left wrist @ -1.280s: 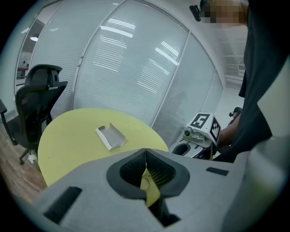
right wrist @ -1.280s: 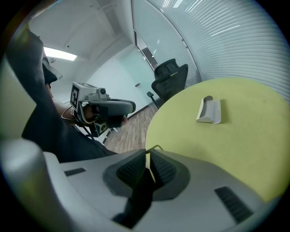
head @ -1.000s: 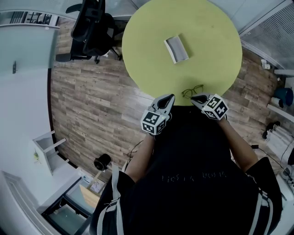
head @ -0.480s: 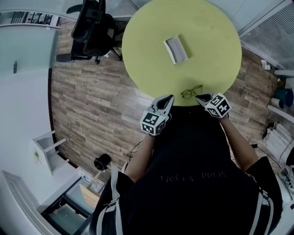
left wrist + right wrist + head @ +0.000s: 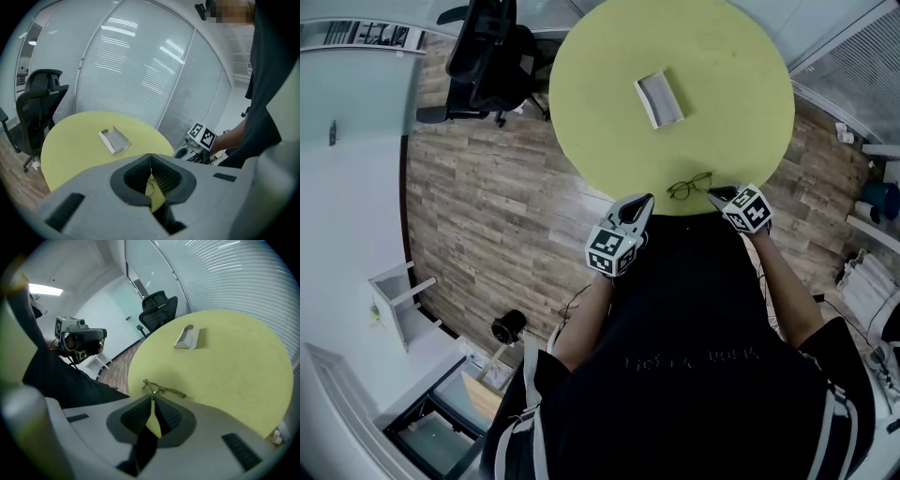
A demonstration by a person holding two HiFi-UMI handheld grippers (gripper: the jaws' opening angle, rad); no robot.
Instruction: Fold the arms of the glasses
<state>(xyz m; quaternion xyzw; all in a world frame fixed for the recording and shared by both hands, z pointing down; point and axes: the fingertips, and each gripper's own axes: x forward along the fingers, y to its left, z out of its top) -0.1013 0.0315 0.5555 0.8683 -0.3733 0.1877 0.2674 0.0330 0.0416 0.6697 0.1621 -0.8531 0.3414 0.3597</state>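
Thin dark-rimmed glasses (image 5: 691,186) lie on the round yellow table (image 5: 609,141) near its front edge, with the arms spread. My right gripper (image 5: 716,193) is at their right side; in the right gripper view its jaws (image 5: 152,396) are shut, with the end of one arm of the glasses (image 5: 161,389) pinched at the tips. My left gripper (image 5: 645,200) hovers at the table's edge, left of the glasses. It is shut with nothing between its fingers (image 5: 151,156).
A white open tray (image 5: 660,100) lies at the middle of the table, also seen as the tray (image 5: 114,140) and the tray (image 5: 187,337). A black office chair (image 5: 487,56) stands beyond the table's left side. Wood floor surrounds the table.
My right gripper has shifted to the right and slightly farther away, still at the arm of the glasses. The left gripper has stayed put.
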